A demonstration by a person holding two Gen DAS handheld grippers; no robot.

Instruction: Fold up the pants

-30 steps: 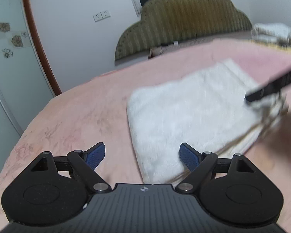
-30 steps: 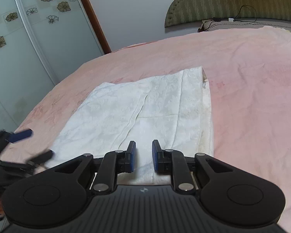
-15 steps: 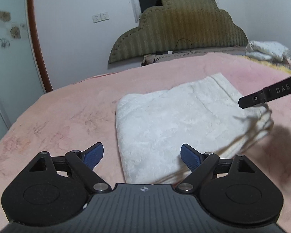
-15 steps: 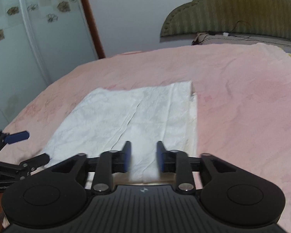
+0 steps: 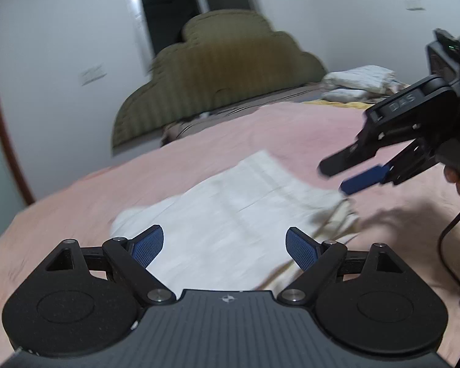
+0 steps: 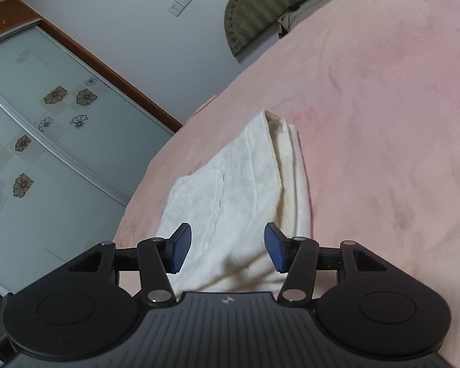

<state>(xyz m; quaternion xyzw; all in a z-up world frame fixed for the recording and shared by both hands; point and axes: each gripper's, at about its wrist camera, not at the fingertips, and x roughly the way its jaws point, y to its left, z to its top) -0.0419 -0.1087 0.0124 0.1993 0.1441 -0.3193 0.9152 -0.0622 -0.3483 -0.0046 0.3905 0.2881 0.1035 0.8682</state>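
A: Where are the pants?

B: White pants, folded into a flat rectangle, lie on the pink bedspread. In the left wrist view they fill the lower centre; in the right wrist view they run from centre down to the bottom edge.

A: Left gripper?

B: Left gripper has its jaws spread wide, nothing between the blue pads, pants visible beyond the gap.

A: Right gripper?

B: Right gripper has jaws parted, just been opening, and nothing is clamped; the cloth lies past them. In the left wrist view it sits at the right edge, above the pants' right corner, apart from the cloth.

A: Any writing?

B: "DAS" on the right gripper's black body. A wall socket at upper centre, unlabelled. Flower decals on the wardrobe door, left side.
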